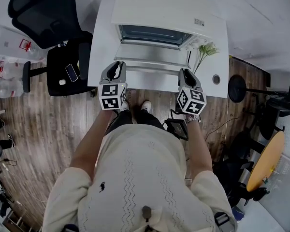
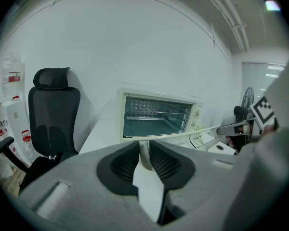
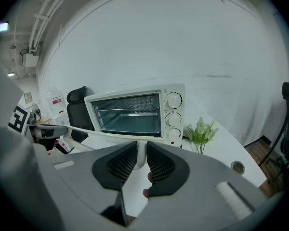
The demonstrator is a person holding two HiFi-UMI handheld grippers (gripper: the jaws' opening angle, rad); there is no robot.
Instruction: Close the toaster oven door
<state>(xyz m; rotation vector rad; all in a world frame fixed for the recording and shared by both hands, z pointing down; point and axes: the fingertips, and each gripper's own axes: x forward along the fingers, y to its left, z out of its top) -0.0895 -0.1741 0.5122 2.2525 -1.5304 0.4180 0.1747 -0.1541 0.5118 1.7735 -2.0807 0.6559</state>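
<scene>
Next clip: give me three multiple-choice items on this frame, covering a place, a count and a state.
1. Where does the plant stand?
A) inside the oven
B) on the table, beside the toaster oven
C) on top of the oven

2. How many knobs does the oven have?
A) one
B) three
C) five

3. The door is:
A) shut
B) taken off
C) folded down open

Answers: B, it stands on the tabletop next to the knob side. B, three are stacked in a column. C, the cavity shows and the door lies flat.
</scene>
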